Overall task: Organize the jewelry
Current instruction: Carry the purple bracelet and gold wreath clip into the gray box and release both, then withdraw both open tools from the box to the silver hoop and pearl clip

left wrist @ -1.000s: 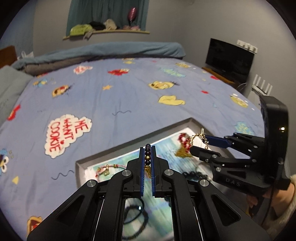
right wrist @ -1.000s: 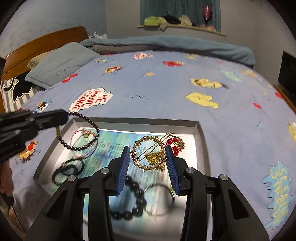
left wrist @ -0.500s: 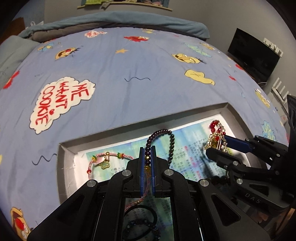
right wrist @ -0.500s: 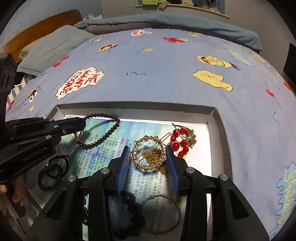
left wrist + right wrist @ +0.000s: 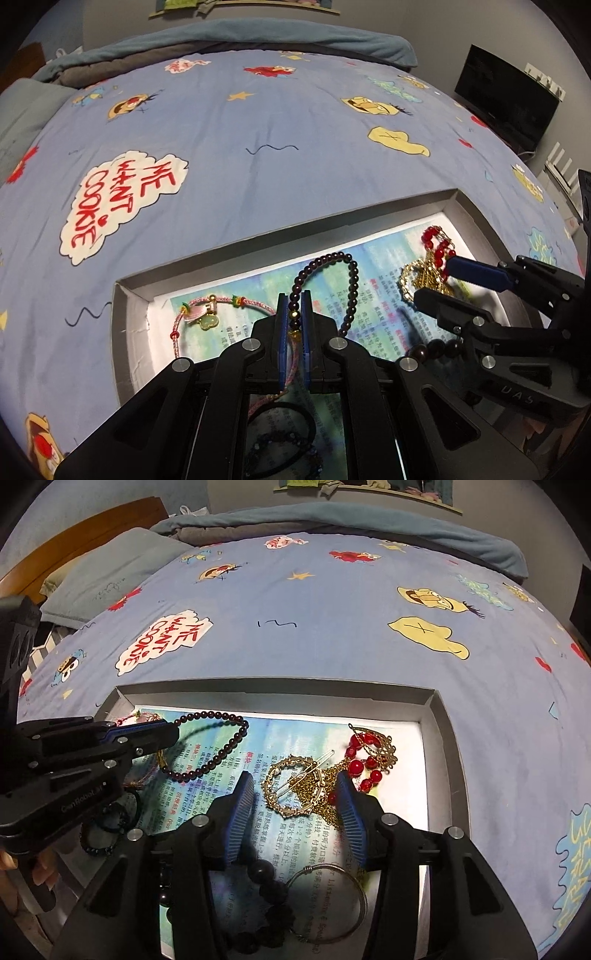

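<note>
Two grippers work over a shallow grey tray [image 5: 122,332] on a cartoon-print bedspread [image 5: 258,122]. Left wrist view: left gripper [image 5: 294,314] has narrow jaws, opening, with the dark bead bracelet [image 5: 351,280] still between the pads; its loop lies ahead on the printed paper liner. A pink braided cord bracelet [image 5: 207,308] lies just left. Right gripper [image 5: 434,280] sits at the gold pieces. Right wrist view: right gripper [image 5: 295,794] is mid-wide, jaws opening, straddling a gold filigree ring clip [image 5: 291,790] without pressing it. Red bead and gold chain piece [image 5: 369,753] touches its right pad. Thin metal bangle [image 5: 347,897] and big black beads [image 5: 266,882] lie nearer the camera.
</note>
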`<control>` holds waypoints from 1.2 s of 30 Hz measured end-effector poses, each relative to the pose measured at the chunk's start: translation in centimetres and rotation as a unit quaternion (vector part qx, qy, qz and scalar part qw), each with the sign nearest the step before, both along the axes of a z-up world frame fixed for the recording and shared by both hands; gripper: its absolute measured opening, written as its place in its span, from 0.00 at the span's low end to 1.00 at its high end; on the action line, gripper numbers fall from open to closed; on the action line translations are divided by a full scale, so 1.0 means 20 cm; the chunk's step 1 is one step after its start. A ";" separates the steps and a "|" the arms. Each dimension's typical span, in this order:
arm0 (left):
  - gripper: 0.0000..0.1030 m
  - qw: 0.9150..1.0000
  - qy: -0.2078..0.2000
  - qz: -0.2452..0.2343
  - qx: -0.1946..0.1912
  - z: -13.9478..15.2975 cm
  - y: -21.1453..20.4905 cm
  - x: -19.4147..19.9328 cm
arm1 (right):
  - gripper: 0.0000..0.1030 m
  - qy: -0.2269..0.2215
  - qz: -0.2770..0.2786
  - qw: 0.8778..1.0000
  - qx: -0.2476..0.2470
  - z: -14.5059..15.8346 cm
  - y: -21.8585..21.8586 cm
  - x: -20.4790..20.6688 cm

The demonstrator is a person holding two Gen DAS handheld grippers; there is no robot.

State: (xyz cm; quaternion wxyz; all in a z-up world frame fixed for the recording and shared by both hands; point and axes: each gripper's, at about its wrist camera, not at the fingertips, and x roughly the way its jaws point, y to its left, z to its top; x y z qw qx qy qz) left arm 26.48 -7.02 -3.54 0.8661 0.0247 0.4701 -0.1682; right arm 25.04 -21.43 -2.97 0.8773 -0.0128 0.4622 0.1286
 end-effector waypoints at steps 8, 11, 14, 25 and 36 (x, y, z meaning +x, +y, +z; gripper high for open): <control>0.25 1.000 -0.023 0.004 0.002 0.05 0.03 -0.07 | 0.63 -0.023 -0.016 1.000 0.008 0.07 -0.07 -0.09; 0.35 0.999 -0.044 0.001 0.010 0.09 0.04 -0.12 | 0.66 -0.032 -0.020 0.999 0.009 0.10 -0.09 -0.13; 0.43 0.998 -0.060 -0.001 0.007 0.14 0.05 -0.18 | 0.71 -0.043 -0.025 0.999 0.010 0.14 -0.11 -0.16; 0.80 0.995 -0.101 0.023 0.016 0.25 0.18 -0.37 | 0.95 -0.068 -0.045 0.997 0.013 0.24 -0.18 -0.28; 0.89 0.991 -0.119 0.060 0.015 0.29 0.31 -0.49 | 0.95 -0.078 -0.069 0.995 0.004 0.27 -0.25 -0.41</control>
